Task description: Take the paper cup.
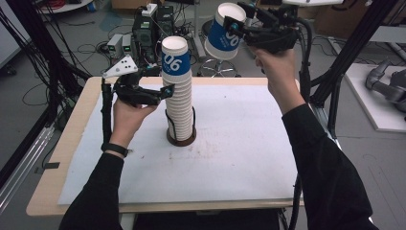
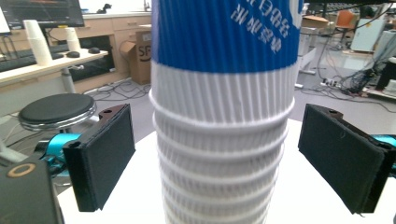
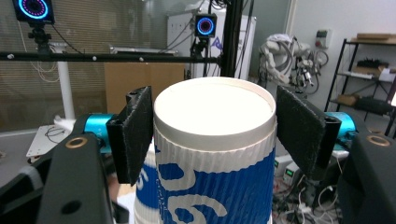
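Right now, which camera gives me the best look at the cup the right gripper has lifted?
The high view: the lifted cup shows whole there, upside down, clamped by the right gripper above and right of the cup stack. The right gripper view shows the cup close, base up between the jaws, its lower part cut off.

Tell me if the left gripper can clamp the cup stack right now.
Probably yes. The left gripper is open, its pads either side of the stack with gaps and nothing between. The right gripper holds the pulled cup up and away.
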### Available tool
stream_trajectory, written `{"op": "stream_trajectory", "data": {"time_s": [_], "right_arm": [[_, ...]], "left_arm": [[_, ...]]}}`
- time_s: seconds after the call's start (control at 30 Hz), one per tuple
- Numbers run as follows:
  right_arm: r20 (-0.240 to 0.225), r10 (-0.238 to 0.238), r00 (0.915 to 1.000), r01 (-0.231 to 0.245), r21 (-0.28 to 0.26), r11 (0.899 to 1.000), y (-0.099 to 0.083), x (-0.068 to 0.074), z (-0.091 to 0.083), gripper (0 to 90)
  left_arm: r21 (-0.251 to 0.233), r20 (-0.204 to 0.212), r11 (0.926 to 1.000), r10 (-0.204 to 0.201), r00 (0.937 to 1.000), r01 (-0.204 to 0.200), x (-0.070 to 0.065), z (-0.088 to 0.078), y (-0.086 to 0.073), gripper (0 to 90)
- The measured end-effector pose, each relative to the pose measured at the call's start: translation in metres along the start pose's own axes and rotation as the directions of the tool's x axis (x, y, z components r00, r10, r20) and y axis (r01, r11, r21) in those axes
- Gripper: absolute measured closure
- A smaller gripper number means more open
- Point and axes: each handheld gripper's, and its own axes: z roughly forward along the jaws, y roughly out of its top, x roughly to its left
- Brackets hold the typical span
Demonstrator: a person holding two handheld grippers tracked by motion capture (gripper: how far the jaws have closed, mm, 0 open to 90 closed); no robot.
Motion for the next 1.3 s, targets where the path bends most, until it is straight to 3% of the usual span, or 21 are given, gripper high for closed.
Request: {"op": "stream_trajectory", "data": {"time_s": [0.3, 0.53, 0.67, 1.03, 1.3], "right_arm": [[0.003, 0.010, 0.9999, -0.010, 0.045, 0.999, -0.039, -0.003, -0.023, 31.2], [0.008, 0.057, 0.9983, -0.058, 0.072, 0.996, -0.078, -0.005, -0.042, 31.3], [0.010, 0.064, 0.9979, -0.064, 0.075, 0.995, -0.090, -0.004, -0.049, 31.3], [0.017, 0.044, 0.9989, -0.046, 0.108, 0.993, -0.124, 0.009, -0.064, 31.2], [0.029, 0.057, 0.9980, -0.060, 0.121, 0.991, -0.151, 0.015, -0.072, 31.2]], "left_arm": [[0.008, -0.024, 0.9990, 0.045, 0.9987, -0.045, -0.015, -0.024, -0.010, 10.8], [-0.004, -0.005, 0.9996, 0.028, 0.9996, -0.028, -0.026, -0.034, -0.022, 10.8], [-0.002, 0.009, 0.9999, 0.015, 0.9999, -0.015, -0.032, -0.036, -0.031, 10.8], [0.015, 0.050, 0.9995, -0.027, 0.9984, 0.026, -0.050, -0.031, -0.064, 10.9], [0.044, 0.058, 0.9979, -0.049, 0.9971, 0.047, -0.051, -0.031, -0.080, 10.9]]}}
